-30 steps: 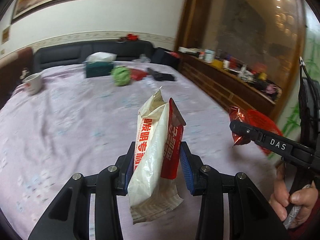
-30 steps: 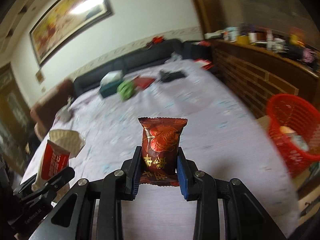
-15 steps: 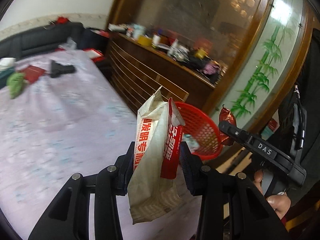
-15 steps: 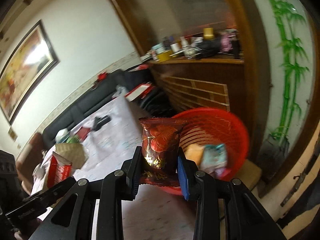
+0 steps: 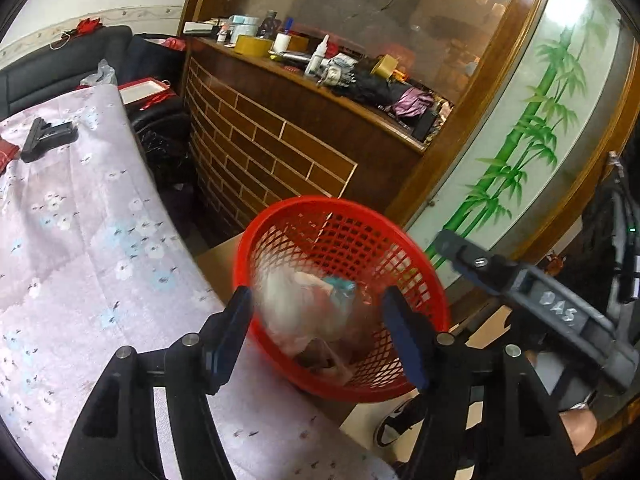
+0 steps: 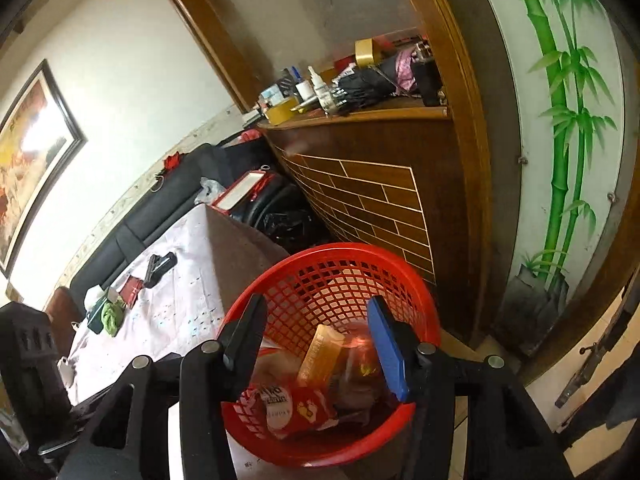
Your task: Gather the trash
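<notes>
A red mesh basket [image 5: 280, 210] stands on the floor beside the table edge, with wrappers lying inside. My left gripper [image 5: 316, 334] hangs open over it. Just below its jaws a white-and-red packet [image 5: 292, 308] shows as a blur inside the basket, free of the fingers. In the right wrist view my right gripper [image 6: 316, 344] is also open above the red basket [image 6: 340, 252]. A dark red wrapper [image 6: 360, 364] blurs below its jaws, among a red-and-white packet [image 6: 296, 408] and an orange packet [image 6: 320, 354].
The table with a lilac flowered cloth [image 5: 80, 240] lies to the left, with a black object [image 5: 48, 136] at its far end. A wooden brick-pattern cabinet [image 5: 280, 148] and a bamboo-painted panel [image 5: 520, 152] stand behind the basket. A shoe [image 5: 396, 424] is on the floor.
Both grippers swung from the table to over the basket and opened. The white-and-red packet and the dark red wrapper have left the jaws and are dropping into the basket.
</notes>
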Action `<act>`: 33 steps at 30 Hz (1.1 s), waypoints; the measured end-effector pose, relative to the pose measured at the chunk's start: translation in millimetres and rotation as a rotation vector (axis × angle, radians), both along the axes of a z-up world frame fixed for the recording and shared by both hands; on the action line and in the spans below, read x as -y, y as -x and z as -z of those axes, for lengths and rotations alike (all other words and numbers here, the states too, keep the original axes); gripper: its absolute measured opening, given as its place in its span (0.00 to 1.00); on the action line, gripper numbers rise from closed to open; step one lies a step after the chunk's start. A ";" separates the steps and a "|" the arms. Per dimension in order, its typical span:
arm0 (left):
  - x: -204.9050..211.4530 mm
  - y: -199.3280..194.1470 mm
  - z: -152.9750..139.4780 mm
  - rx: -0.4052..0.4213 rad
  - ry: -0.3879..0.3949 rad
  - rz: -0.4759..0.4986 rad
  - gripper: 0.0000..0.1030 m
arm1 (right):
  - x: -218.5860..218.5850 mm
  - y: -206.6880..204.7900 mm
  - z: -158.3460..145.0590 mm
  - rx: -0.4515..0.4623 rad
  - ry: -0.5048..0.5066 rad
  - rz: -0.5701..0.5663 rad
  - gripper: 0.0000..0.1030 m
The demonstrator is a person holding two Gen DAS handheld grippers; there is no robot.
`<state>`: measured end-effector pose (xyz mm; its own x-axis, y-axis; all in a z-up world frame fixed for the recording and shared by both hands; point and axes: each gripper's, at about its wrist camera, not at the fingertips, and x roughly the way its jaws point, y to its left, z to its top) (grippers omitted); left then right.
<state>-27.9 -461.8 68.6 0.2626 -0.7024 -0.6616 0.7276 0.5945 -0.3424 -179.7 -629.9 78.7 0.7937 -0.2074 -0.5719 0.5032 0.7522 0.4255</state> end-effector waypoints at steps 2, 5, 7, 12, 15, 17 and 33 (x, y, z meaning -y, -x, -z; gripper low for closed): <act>-11.8 5.5 -4.7 0.032 0.005 -0.014 0.64 | -3.7 7.5 0.0 -0.004 0.027 0.029 0.58; -30.9 20.0 -14.2 0.118 0.000 -0.038 0.75 | -20.6 19.0 -3.9 -0.007 0.077 0.058 0.76; -44.6 30.6 -20.0 0.172 -0.003 -0.057 0.80 | -37.4 24.3 -7.6 -0.012 0.123 0.068 0.80; -83.4 54.0 -25.4 0.237 -0.003 -0.089 0.86 | -83.3 33.9 -14.4 -0.029 0.212 0.090 0.89; -116.7 67.3 -23.6 0.288 -0.010 -0.142 0.90 | -115.9 38.0 -15.2 -0.059 0.313 0.127 0.92; -141.0 76.2 -21.9 0.329 -0.023 -0.179 0.92 | -131.9 38.2 -12.9 -0.082 0.370 0.144 0.93; -262.3 117.9 4.0 0.489 -0.179 -0.507 0.97 | -235.6 42.3 2.6 -0.125 0.540 0.121 1.00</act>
